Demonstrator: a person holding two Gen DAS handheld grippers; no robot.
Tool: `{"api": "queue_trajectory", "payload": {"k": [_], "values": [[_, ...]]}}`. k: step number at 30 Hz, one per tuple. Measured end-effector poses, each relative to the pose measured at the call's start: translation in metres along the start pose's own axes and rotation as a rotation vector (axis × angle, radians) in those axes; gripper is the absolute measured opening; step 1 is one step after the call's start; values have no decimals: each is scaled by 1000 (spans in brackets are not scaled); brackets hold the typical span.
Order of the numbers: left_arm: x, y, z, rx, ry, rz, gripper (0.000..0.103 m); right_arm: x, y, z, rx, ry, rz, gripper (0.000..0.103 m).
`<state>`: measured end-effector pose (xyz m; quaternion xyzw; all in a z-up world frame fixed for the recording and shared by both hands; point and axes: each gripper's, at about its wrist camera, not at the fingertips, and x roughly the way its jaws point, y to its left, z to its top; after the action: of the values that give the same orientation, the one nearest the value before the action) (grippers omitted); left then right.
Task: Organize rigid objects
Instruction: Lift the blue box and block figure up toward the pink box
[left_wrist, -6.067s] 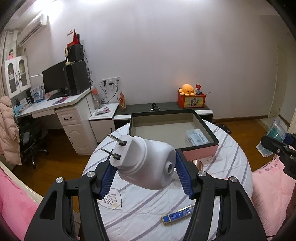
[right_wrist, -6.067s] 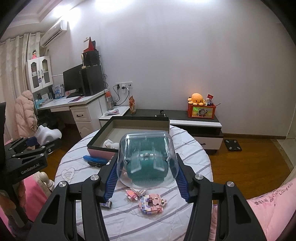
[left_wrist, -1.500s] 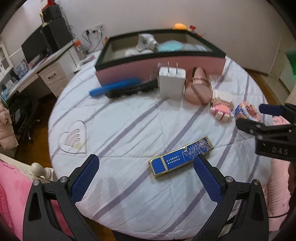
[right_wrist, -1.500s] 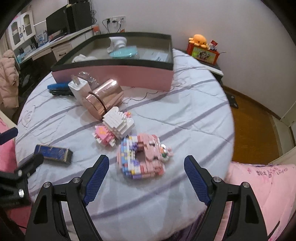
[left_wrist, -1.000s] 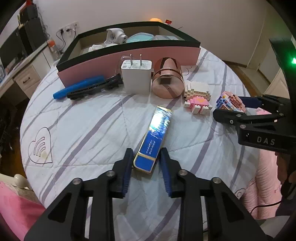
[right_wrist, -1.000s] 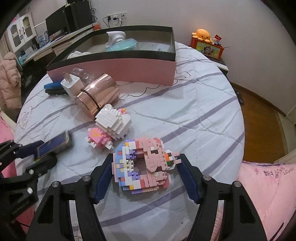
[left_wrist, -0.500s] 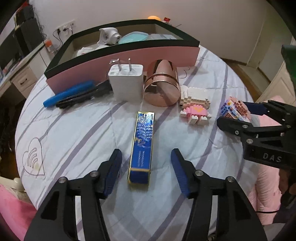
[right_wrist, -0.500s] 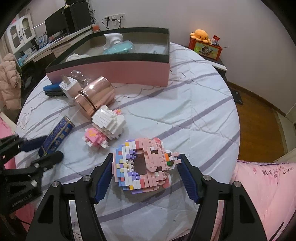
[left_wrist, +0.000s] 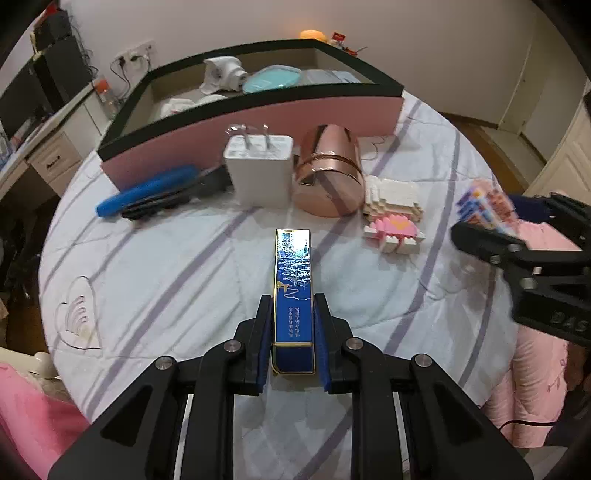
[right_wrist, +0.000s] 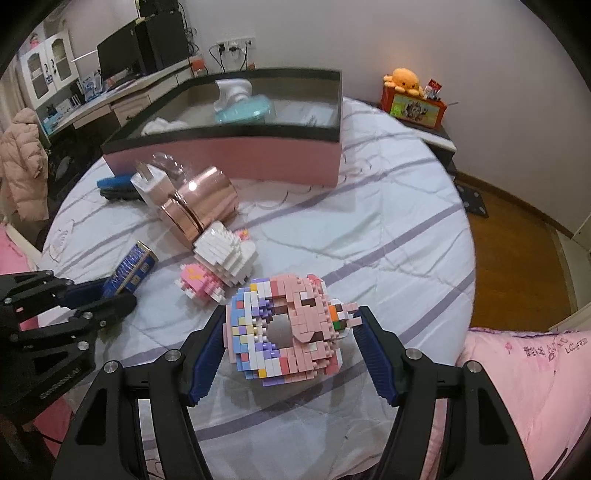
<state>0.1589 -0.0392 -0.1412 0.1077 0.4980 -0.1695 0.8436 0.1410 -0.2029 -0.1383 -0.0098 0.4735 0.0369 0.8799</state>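
Blue-and-gold box (left_wrist: 293, 291): long, slim, lying lengthwise on the striped desk (left_wrist: 177, 266), well in front of the pink tray's (left_wrist: 258, 122) near wall.
Left tongs (left_wrist: 293, 343): just closed, both pads now pressed on the box's near end; held.
Brick ring model (right_wrist: 284, 325): in front of the tray too, nearer its right end, beyond the small white-and-pink brick figure (right_wrist: 221, 262).
Right tongs (right_wrist: 291, 343): clamped on the ring's two sides.
Row along the tray wall: blue-handled tool (left_wrist: 147, 190), white charger (left_wrist: 258, 170), copper can (left_wrist: 328, 173) lying on its side.
Tray contents: white device (left_wrist: 221, 74) and teal lid (left_wrist: 273, 79) towards the back; free floor seems likeliest near the front wall.
Step in hand, judged: lift both and carry to the tray.
Doing it well: raise straight up, keep the box level since only its end is gripped, clear charger prongs and the black rim, lower before letting go.
Risk: bricks may shed under a hard squeeze.
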Motion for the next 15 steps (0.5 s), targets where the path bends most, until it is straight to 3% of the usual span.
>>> {"api": "queue_trajectory", "payload": {"k": [7,15], "values": [[-26,13,10,-13,-68,83,20,-35,1,6,2,-95,-3,69],[-79,28,26,-35,-212,152,20,-81,7,18,-8,-239,-4,69]]}}
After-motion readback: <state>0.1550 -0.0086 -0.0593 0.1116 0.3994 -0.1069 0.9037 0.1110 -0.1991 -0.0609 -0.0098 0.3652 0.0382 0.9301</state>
